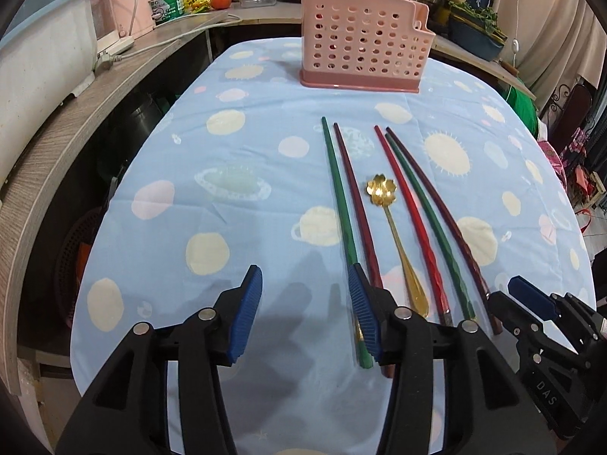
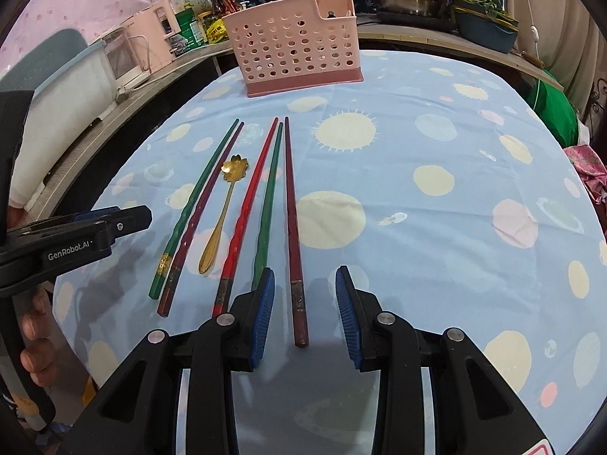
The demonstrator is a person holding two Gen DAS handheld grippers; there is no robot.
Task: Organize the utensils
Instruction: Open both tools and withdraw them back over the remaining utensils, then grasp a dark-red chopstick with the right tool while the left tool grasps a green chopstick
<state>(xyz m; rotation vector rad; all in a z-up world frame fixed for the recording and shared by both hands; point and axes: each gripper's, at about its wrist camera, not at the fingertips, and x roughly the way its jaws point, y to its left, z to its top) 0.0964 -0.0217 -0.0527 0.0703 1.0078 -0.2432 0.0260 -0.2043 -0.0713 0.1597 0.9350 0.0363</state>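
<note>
while nothing has yet been lifted from the tablecloth [image 2: 436, 144], both grippers are held low over the near ends of the utensils. five chopsticks and a gold spoon [image 2: 224, 212] are laid side by side, pointing toward the pink perforated holder [image 2: 296, 49] that stands at the far end of the table, well apart from them.

the right gripper [image 2: 305, 314] is seen with its jaws apart and nothing pressed between the pads; the dark maroon chopstick [image 2: 293, 227] lies in the gap between them, its butt end showing just ahead of the pads. the left gripper [image 1: 305, 311] is likewise open and empty, its gap lying over bare cloth, with the green chopstick [image 1: 339, 204] and its maroon neighbour [image 1: 354, 204] passing beneath its right finger.

the step in hand is judged to be the first pickup. it would be done well if the right jaws were lowered until the pads flank the thick end of the maroon chopstick alone, the green one [image 2: 267, 212] beside it being kept clear of the left pad. the cloth should not be pinched with the stick. a firm grip near the butt would leave the tip free to be steered into a compartment of the holder. the left gripper would need shifting toward the green chopstick before closing.
</note>
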